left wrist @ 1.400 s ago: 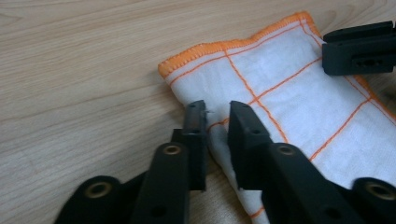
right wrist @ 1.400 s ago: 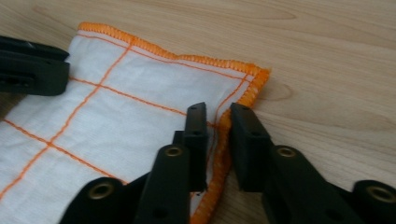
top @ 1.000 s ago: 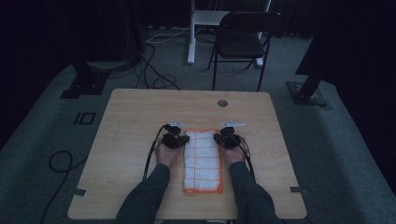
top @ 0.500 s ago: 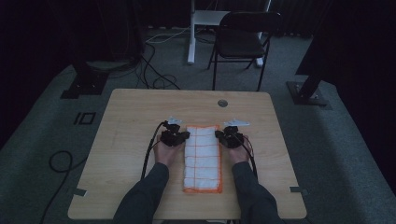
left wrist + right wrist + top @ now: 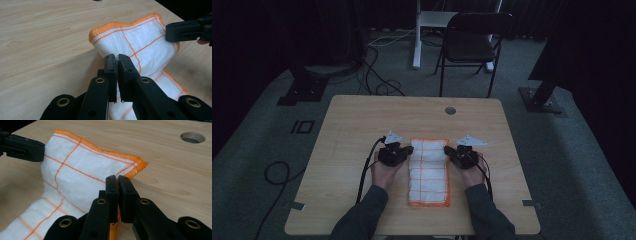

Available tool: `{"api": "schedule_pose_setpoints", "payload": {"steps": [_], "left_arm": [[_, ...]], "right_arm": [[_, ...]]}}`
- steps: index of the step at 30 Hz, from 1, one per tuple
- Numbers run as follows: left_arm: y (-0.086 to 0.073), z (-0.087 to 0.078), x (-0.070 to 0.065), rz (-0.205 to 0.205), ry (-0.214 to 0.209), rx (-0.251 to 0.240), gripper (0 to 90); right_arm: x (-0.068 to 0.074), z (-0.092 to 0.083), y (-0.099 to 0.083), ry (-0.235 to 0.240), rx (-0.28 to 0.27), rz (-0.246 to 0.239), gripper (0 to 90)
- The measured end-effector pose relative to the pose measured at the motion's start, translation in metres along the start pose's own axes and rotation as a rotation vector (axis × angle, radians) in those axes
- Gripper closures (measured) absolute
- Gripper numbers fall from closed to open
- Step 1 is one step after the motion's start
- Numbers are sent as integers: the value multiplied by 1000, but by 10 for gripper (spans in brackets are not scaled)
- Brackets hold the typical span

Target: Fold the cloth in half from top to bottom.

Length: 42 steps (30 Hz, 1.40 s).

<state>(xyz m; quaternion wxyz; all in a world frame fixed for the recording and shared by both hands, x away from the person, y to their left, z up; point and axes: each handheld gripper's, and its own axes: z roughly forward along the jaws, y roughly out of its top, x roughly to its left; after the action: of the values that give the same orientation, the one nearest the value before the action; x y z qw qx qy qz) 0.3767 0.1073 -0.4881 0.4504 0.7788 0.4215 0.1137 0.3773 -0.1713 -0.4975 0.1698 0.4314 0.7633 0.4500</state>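
Both hands have carried the cloth's far end forward and up since the earlier frames, so the left hand-held gripper (image 5: 406, 150) and the right hand-held gripper (image 5: 451, 151) now sit farther up the worktop (image 5: 362, 120). Each has its jaws pressed together on an edge of the white dishcloth with orange grid lines (image 5: 429, 170): the left one (image 5: 117, 58) pinches the cloth's left edge, the right one (image 5: 117, 179) the right edge near the orange-hemmed corner. The cloth lies between the two hands, its long axis running from the person's side toward the far side, the near end flat on the wood and the far end lifted slightly. Both hands are equally near, one at each side, so the next move probably has to stay symmetrical.
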Motion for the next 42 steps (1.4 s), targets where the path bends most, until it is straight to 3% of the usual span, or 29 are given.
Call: {"api": "schedule_pose_setpoints", "payload": {"steps": [7,9,13,18,22,23,32,35,42], "left_arm": [[-8,-12,-10,4,-22,-9,870],[-10,-23,-19,19,-42,-18,872],[-15,-34,-24,16,-51,-33,899],[-24,-38,-25,25,-43,-7,898],[-27,-31,-17,-10,-18,-1,850],[-26,-28,-15,-14,-14,-1,800],[-8,7,-8,-43,-1,19,609],[1,26,-2,-73,30,39,603],[7,47,5,-94,30,90,579]], "right_arm": [[5,-11,-7,21,-4,-2,871],[8,-21,-11,29,-10,-4,871],[14,-31,-14,41,-8,-11,871],[21,-36,-24,54,9,-22,870],[20,-32,-32,46,29,-20,871],[19,-31,-33,42,30,-20,871],[18,-32,-31,39,20,-21,872],[16,-31,-31,39,19,-18,872],[13,-28,-28,27,16,-22,872]]}}
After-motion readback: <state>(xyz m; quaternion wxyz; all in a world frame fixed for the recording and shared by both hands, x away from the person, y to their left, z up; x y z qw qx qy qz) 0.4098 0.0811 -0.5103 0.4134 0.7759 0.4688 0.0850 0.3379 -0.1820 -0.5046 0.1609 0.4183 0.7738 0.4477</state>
